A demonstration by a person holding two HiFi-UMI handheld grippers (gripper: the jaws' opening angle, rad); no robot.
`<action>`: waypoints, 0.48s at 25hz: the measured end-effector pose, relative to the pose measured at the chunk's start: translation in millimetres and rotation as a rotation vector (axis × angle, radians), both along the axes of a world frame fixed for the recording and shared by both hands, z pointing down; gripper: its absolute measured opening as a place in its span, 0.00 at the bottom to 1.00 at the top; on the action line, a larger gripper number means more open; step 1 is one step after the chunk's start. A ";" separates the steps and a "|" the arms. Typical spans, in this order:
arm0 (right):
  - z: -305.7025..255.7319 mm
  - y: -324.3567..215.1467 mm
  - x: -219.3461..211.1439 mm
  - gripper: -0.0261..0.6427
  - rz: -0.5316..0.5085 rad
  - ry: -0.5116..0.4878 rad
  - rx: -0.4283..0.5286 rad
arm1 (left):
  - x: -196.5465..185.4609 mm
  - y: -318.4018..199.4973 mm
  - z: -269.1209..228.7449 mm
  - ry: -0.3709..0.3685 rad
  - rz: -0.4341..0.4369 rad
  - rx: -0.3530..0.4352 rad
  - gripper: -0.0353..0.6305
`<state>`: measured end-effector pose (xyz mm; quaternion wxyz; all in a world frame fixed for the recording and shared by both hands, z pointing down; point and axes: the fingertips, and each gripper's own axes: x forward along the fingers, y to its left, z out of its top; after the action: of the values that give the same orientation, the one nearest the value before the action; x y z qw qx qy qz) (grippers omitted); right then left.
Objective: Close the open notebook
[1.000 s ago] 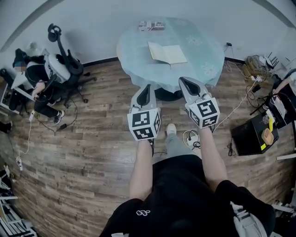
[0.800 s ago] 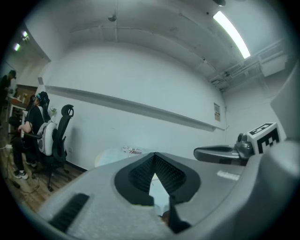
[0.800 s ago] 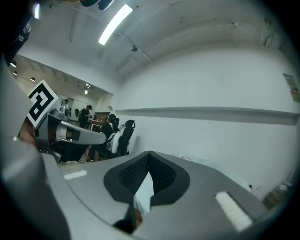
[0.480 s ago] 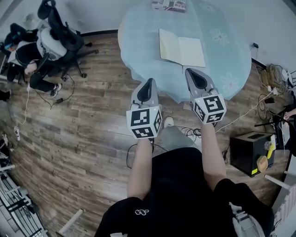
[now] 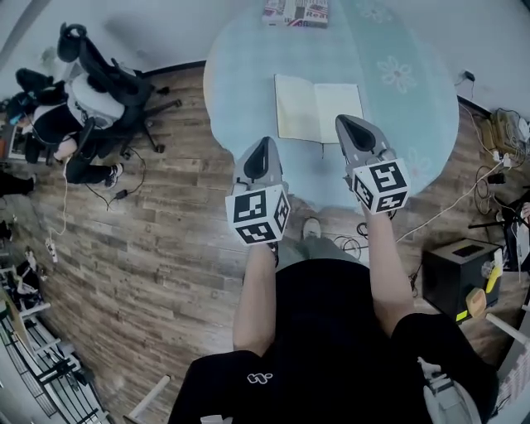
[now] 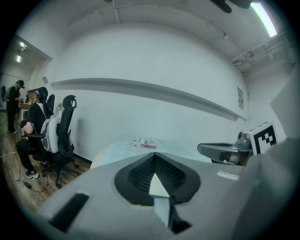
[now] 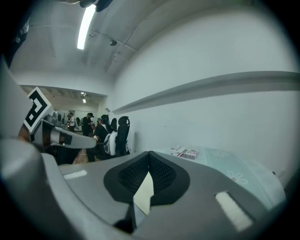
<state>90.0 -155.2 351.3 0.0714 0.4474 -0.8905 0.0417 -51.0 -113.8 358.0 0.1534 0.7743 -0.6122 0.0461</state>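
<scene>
Hovering with jaws clenched on nothing, the left gripper [image 5: 263, 149] hung near the notebook's [image 5: 319, 112] near left corner, and the right gripper [image 5: 354, 126], likewise pinched empty, overlapped its near right corner. It lay open, flat on the round table [image 5: 240, 66], box [image 5: 296, 12] at the far edge.

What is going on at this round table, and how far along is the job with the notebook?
A person stands at the round table with a gripper in each hand. The left gripper and the right gripper are both shut and empty, side by side by the table's near edge. The notebook lies open and flat just beyond them, untouched, so closing it has not begun. A printed box sits at the far edge.
</scene>
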 end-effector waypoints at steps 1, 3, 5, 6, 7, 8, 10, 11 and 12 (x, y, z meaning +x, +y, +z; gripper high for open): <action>-3.1 -5.3 5.2 0.06 0.006 -0.002 0.006 | 4.7 -6.9 -3.5 -0.002 0.007 0.009 0.06; -6.3 -14.7 12.4 0.06 0.013 0.000 0.014 | 11.7 -18.6 -7.5 -0.006 0.014 0.022 0.06; -4.1 -22.7 17.0 0.06 0.016 0.001 0.008 | 16.1 -27.3 -7.2 -0.009 0.017 0.023 0.06; -2.0 -27.1 18.4 0.06 0.018 0.000 0.003 | 17.3 -31.9 -6.1 -0.010 0.017 0.021 0.06; 0.3 -31.5 18.6 0.06 0.017 -0.001 -0.001 | 17.8 -36.6 -4.2 -0.011 0.018 0.017 0.06; 3.4 -35.1 17.5 0.06 0.015 -0.002 -0.007 | 17.5 -40.6 -1.0 -0.013 0.019 0.010 0.06; 11.7 -39.2 12.7 0.06 0.007 -0.002 -0.022 | 14.5 -45.5 8.7 -0.017 0.020 -0.011 0.06; 16.0 -40.4 9.5 0.06 0.000 0.000 -0.029 | 12.1 -46.9 14.1 -0.015 0.017 -0.023 0.06; 19.7 -41.8 6.2 0.06 -0.009 0.004 -0.035 | 9.3 -48.3 19.0 -0.011 0.010 -0.033 0.06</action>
<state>96.3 -197.0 371.0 0.0813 0.4424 -0.8914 0.0560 -41.8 -162.2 377.0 0.1625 0.7744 -0.6085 0.0612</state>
